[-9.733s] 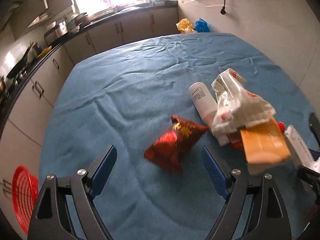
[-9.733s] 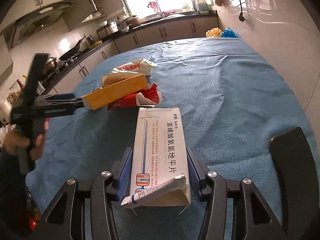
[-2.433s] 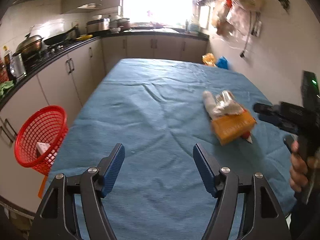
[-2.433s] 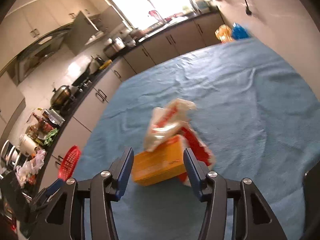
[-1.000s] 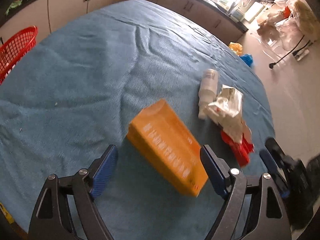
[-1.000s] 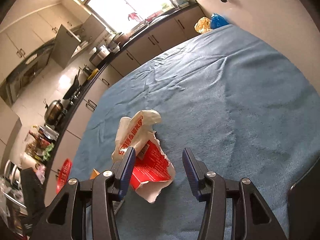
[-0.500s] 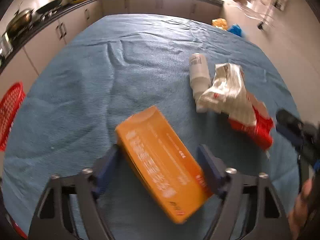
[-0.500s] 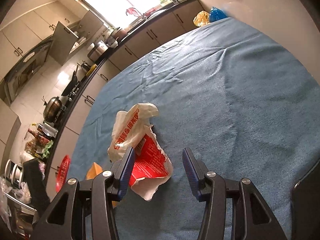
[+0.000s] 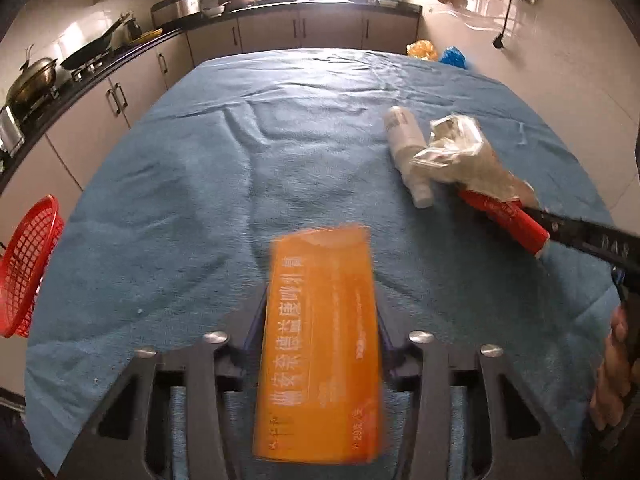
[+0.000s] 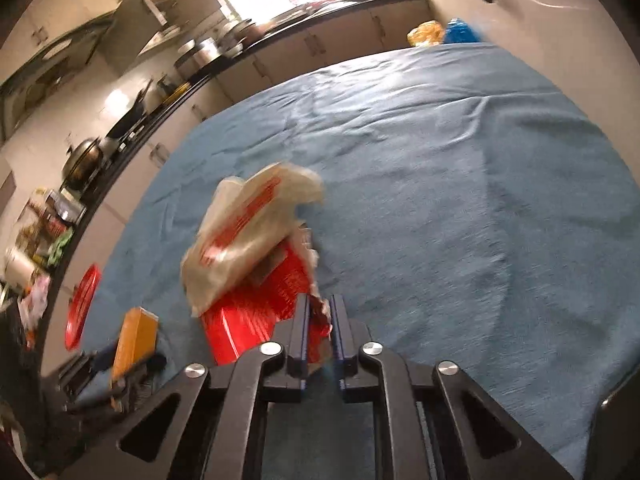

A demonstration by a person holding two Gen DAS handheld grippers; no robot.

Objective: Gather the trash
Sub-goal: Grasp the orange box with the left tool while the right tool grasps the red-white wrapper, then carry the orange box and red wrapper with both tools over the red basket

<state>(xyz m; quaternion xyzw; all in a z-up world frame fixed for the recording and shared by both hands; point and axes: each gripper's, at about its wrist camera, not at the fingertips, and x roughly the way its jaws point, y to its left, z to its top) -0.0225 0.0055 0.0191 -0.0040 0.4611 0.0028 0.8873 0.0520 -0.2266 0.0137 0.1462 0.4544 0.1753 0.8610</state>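
Note:
My left gripper [image 9: 320, 316] is shut on an orange carton [image 9: 320, 344] and holds it above the blue tablecloth; the carton also shows in the right wrist view [image 10: 134, 340]. My right gripper [image 10: 319, 312] is shut on the edge of a red and white wrapper [image 10: 256, 248], which lifts off the cloth; in the left wrist view the wrapper [image 9: 472, 168] hangs from the right gripper's tip. A white bottle [image 9: 408, 156] lies on the cloth beside the wrapper.
A red mesh basket [image 9: 24, 268] stands off the table's left edge, also seen in the right wrist view [image 10: 82, 304]. The blue cloth covers the table [image 9: 280, 128]. Kitchen counters with pots run along the left and back. Yellow and blue bags [image 9: 436, 52] sit beyond the far edge.
My left gripper has closed on the orange carton and turned it lengthwise. My right gripper has closed on the red and white wrapper and begun raising it.

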